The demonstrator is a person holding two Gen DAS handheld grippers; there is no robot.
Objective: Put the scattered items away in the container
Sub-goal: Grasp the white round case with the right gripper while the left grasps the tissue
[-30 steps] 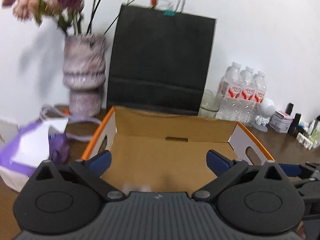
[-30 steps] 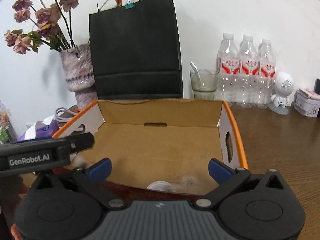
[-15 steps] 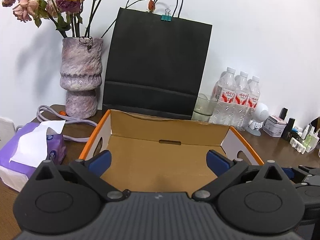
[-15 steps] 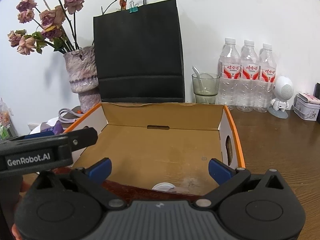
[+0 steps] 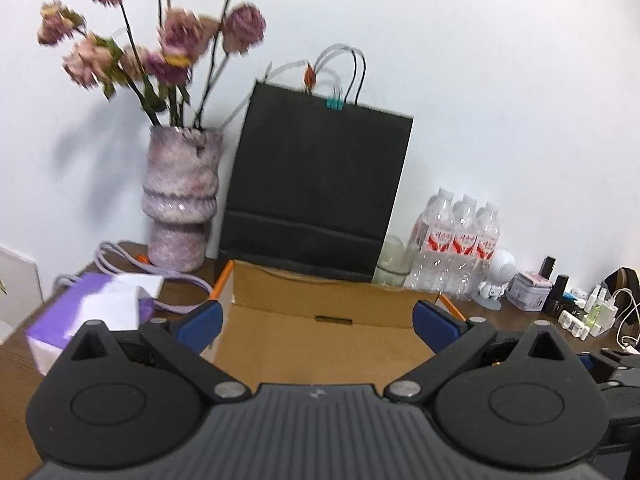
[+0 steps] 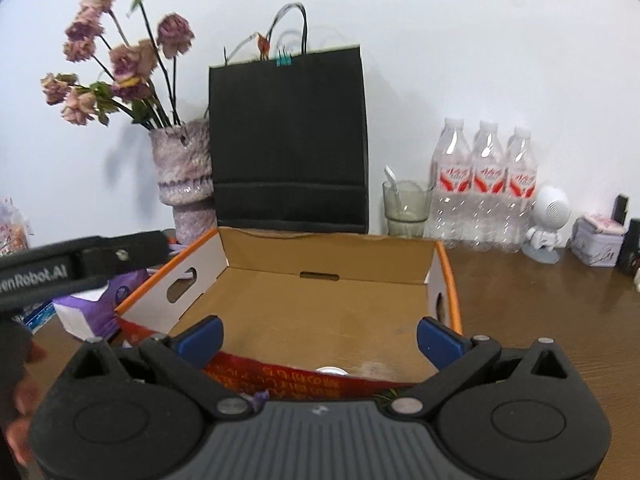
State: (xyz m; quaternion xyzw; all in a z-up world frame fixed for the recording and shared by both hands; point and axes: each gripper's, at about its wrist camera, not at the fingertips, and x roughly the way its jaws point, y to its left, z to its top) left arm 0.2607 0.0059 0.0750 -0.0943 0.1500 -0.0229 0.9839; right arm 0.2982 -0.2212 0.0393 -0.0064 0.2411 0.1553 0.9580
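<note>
Both grippers, left and right, hover with fingers spread and empty. The cardboard box sits centre frame, straight ahead; a white object, possibly a cap, lies inside nearest the right gripper

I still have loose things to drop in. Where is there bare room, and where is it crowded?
The cardboard box floor is bare from its back wall forward; only a white round thing lies near the front wall. Bare table lies right of the box. The back row, water bottles included, is crowded.
</note>
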